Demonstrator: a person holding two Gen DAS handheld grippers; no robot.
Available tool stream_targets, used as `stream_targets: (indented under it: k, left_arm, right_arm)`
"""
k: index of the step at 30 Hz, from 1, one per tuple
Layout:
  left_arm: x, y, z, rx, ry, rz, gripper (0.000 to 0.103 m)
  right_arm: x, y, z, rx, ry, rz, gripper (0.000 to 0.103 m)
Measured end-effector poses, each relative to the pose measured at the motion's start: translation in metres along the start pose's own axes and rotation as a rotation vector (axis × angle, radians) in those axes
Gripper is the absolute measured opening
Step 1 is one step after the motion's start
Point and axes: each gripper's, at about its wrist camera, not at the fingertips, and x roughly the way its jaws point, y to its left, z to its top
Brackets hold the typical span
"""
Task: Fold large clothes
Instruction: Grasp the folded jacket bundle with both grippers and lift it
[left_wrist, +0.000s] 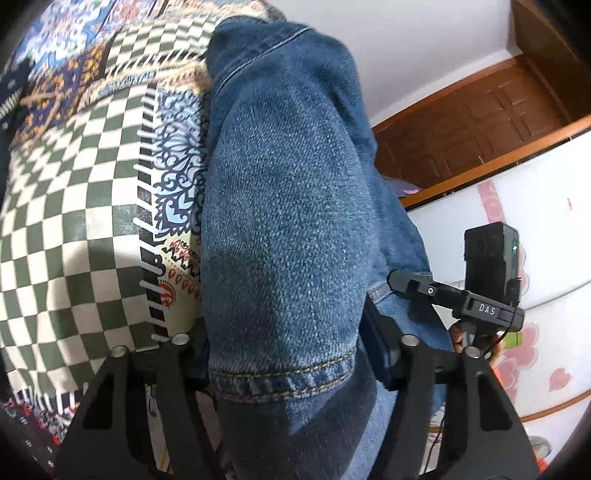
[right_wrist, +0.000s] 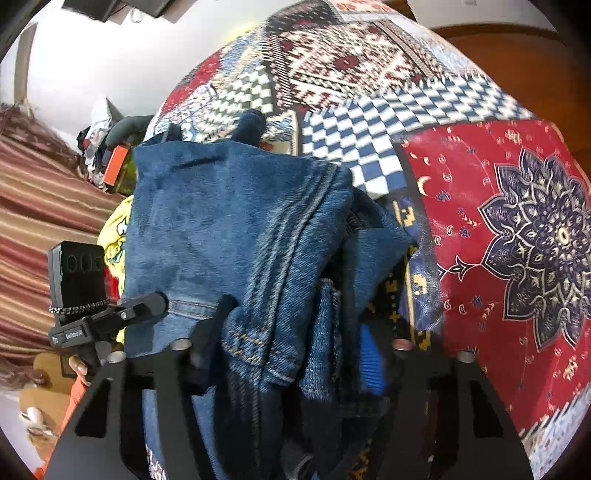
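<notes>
Denim jacket (left_wrist: 280, 229) fills both clenched claws (left_wrist: 284, 369) (right_wrist: 295, 354); only the right view shows bunched folds.

"DAS" on right gripper (left_wrist: 484, 309) mount; other label blurred, perhaps unreadable.

Both grippers are matte black, the left gripper (left_wrist: 284, 369) and right gripper (right_wrist: 295, 365) each having flat angular arms with slot cut-outs and round silver pins. One carries a black box with a green light, a "DAS" bar, and a thin black cable. An orange sleeve (right_wrist: 74, 391) shows.
</notes>
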Motion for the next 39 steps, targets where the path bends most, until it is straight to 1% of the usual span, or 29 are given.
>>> stream_targets:
  k: [1, 2, 5, 8, 10, 15, 17, 22, 24, 27, 30, 33, 36, 39]
  left_arm:
    - [-0.006, -0.006, -0.003, 0.022, -0.01, 0.012, 0.057]
    - [-0.011, -0.014, -0.006, 0.047, -0.02, 0.023, 0.055]
    - [-0.028, -0.034, -0.014, 0.105, -0.051, 0.049, 0.051]
    - [-0.058, -0.052, -0.023, 0.155, -0.108, 0.07, 0.05]
    - [-0.085, -0.061, -0.028, 0.188, -0.154, 0.092, 0.05]
    - [-0.158, -0.059, -0.036, 0.221, -0.266, 0.122, 0.05]
    - [-0.18, -0.055, -0.038, 0.218, -0.301, 0.131, 0.05]
    - [-0.247, -0.033, -0.044, 0.191, -0.384, 0.162, 0.05]
    - [-0.269, -0.022, -0.045, 0.176, -0.411, 0.172, 0.05]
    - [-0.293, 0.002, -0.045, 0.154, -0.435, 0.201, 0.05]
    - [-0.306, 0.027, -0.043, 0.118, -0.445, 0.223, 0.05]
    - [-0.313, 0.056, -0.035, 0.06, -0.449, 0.239, 0.05]
    - [-0.307, 0.091, -0.024, 0.006, -0.444, 0.261, 0.05]
    - [-0.297, 0.128, -0.011, -0.071, -0.43, 0.27, 0.05]
  right_arm:
    - [-0.002, 0.005, 0.0, -0.013, -0.003, -0.006, 0.041]
    - [-0.004, 0.01, -0.001, -0.025, -0.008, -0.013, 0.037]
    - [-0.013, 0.032, -0.005, -0.088, -0.034, -0.044, 0.033]
    - [-0.026, 0.055, -0.008, -0.132, -0.063, -0.035, 0.031]
    - [-0.033, 0.072, -0.009, -0.151, -0.082, -0.02, 0.031]
    - [-0.046, 0.124, -0.006, -0.213, -0.131, 0.02, 0.031]
    - [-0.048, 0.148, -0.005, -0.235, -0.15, 0.043, 0.031]
    - [-0.036, 0.21, -0.002, -0.308, -0.167, 0.07, 0.031]
    - [-0.028, 0.227, -0.001, -0.322, -0.161, 0.075, 0.031]
    - [-0.005, 0.251, 0.004, -0.338, -0.15, 0.1, 0.031]
    - [0.026, 0.273, 0.011, -0.363, -0.134, 0.106, 0.03]
    - [0.058, 0.282, 0.02, -0.361, -0.105, 0.113, 0.03]
    - [0.086, 0.286, 0.026, -0.338, -0.074, 0.102, 0.03]
    - [0.122, 0.289, 0.038, -0.319, -0.046, 0.069, 0.03]
